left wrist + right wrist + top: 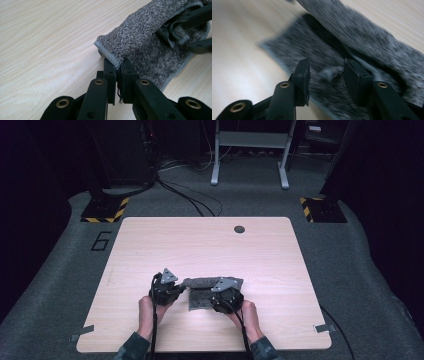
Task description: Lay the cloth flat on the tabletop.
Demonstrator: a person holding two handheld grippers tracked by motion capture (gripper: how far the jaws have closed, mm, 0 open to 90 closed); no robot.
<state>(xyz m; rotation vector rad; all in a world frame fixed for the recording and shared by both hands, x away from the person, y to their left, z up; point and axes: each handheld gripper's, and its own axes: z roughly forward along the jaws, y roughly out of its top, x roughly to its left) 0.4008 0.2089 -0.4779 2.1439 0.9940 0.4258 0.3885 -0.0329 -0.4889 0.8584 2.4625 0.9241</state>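
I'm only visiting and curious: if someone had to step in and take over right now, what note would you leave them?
Left gripper: shut on the hemmed corner of the grey towel, lifting that edge a little off the table.
Right gripper: jaws apart, a tuft of towel between them, not pinched.
Towel: near the front middle of the table, between the two grippers, one part already folded over the rest.
Done: a first fold, it seems.
Left: probably regrip with the right gripper, finish the fold and lay the towel flat.
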